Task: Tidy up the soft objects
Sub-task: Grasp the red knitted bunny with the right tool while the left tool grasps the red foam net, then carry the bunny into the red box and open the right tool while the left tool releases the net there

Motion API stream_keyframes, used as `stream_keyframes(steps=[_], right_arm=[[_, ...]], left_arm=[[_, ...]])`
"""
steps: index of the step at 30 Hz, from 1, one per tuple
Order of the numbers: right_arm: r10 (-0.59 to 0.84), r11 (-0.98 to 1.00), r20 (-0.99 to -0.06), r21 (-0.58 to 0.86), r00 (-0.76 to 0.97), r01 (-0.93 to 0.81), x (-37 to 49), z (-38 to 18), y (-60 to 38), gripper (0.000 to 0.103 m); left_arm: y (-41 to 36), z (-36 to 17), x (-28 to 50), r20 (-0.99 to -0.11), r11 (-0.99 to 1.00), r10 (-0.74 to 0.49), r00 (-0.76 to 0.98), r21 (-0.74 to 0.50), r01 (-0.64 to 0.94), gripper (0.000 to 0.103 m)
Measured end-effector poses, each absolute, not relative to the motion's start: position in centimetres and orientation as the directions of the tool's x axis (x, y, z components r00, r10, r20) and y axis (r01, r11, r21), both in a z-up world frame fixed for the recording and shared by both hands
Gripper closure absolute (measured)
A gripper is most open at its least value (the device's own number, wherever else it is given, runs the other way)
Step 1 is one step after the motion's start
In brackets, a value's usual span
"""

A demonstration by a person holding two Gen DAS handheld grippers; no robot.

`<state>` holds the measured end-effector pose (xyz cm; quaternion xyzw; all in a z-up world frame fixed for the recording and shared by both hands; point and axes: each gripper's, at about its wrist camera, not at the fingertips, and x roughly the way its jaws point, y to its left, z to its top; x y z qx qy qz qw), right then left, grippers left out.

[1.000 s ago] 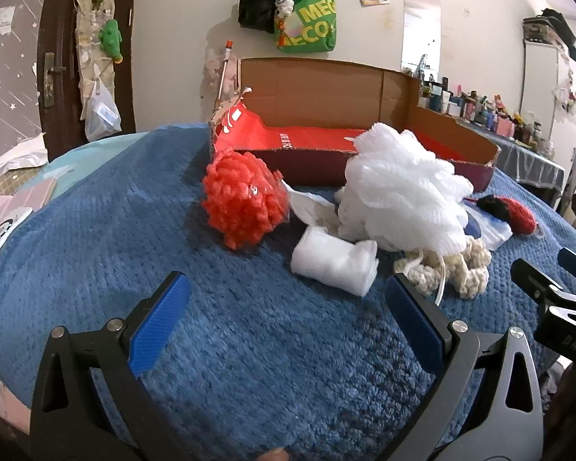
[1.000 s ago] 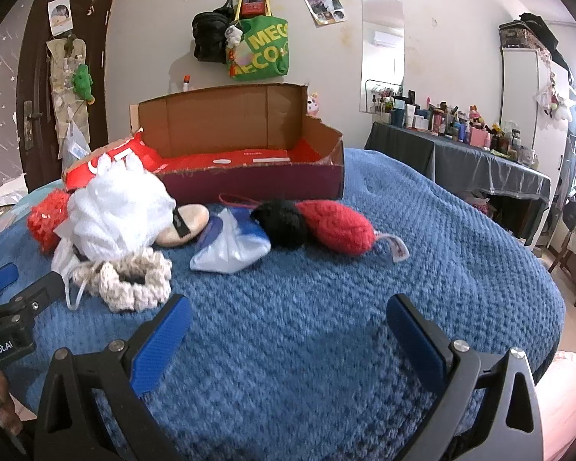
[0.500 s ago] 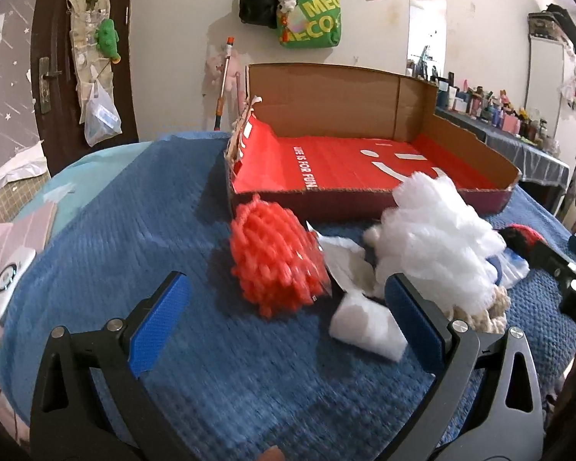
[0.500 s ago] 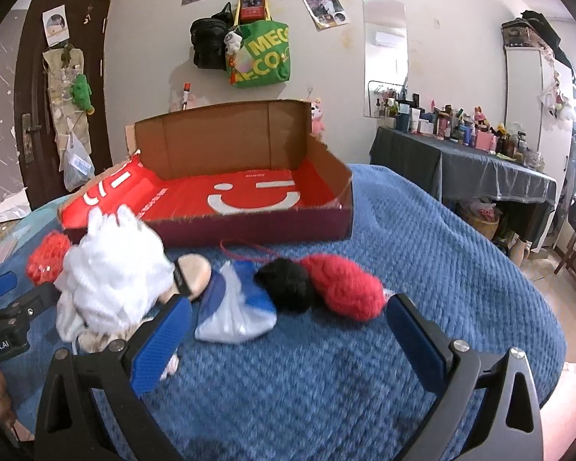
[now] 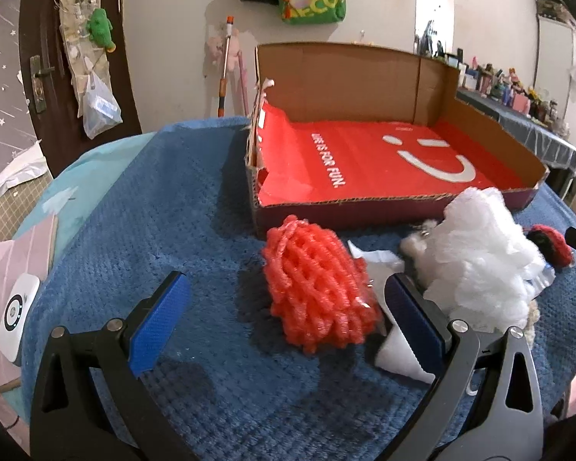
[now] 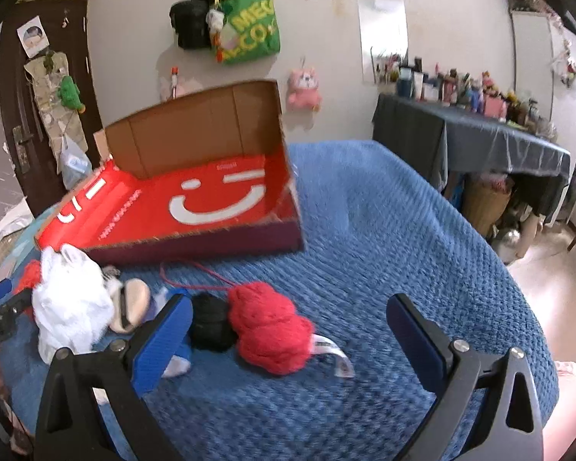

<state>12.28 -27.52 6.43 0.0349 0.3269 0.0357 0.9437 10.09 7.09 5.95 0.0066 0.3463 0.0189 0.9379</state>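
Your left gripper (image 5: 284,322) hangs released, its blue pads wide apart, low over the blue blanket (image 5: 180,230). The red foam net (image 5: 318,288) lies between those pads, nearer the right one: a coral-red bundle of puffy mesh loops, resting on the blanket. Just beside it, the right pad covers part of a white wad (image 5: 397,353), so you cannot see all of its shape. Past that, the white mesh puff (image 5: 476,253) sits as a frothy heap, hiding most of whatever lies under it.

Your right gripper (image 6: 288,334) is released too, its pads spread over the blanket. Between them, toward the left pad, lie a black yarn ball (image 6: 211,322) and a red yarn ball (image 6: 268,330), touching, with a white tag at the red one's edge. The left pad cuts off a blue and white item behind it. A tan brush (image 6: 130,307) peeks out beside the white puff.

Farther back stands the cardboard box (image 6: 196,142), open and tilted in this view, its red floor printed with a white smile. This view is blurred.
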Motion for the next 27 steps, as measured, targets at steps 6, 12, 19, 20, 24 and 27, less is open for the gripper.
stream_keyframes(steps=[6, 12, 19, 20, 24, 27], right_arm=[[0.106, 0.994, -0.666, 0.046, 0.739, -0.101, 12.5, 5.6, -28.3, 0.0], [0.114, 0.986, -0.701, -0.006, 0.704, -0.166, 13.0, 4.7, -27.5, 0.001], [0.182, 0.974, -0.708, 0.034, 0.682, -0.224, 13.7, 4.2, -27.2, 0.029], [0.194, 0.972, -0.707, 0.042, 0.68, -0.232, 13.8, 4.2, -27.2, 0.036], [0.283, 0.952, -0.696, 0.123, 0.659, -0.279, 14.1, 4.4, -27.1, 0.057], [0.273, 0.956, -0.656, 0.105, 0.704, -0.272, 13.4, 5.6, -27.1, 0.057]], left_arm=[[7.4, 5.3, 10.7, -0.671, 0.999, 0.046, 0.74, 0.034, -0.031, 0.001], [6.9, 4.7, 11.4, -0.695, 1.0, 0.008, 0.719, 0.016, 0.005, 0.032], [6.3, 4.5, 12.1, -0.697, 0.999, -0.045, 0.715, -0.016, 0.048, 0.051], [6.3, 4.6, 12.0, -0.694, 0.998, -0.052, 0.718, -0.023, 0.051, 0.053], [6.4, 5.3, 11.7, -0.678, 0.998, -0.068, 0.732, -0.04, 0.056, 0.055], [6.4, 6.2, 11.4, -0.663, 0.997, -0.074, 0.745, -0.043, 0.061, 0.055]])
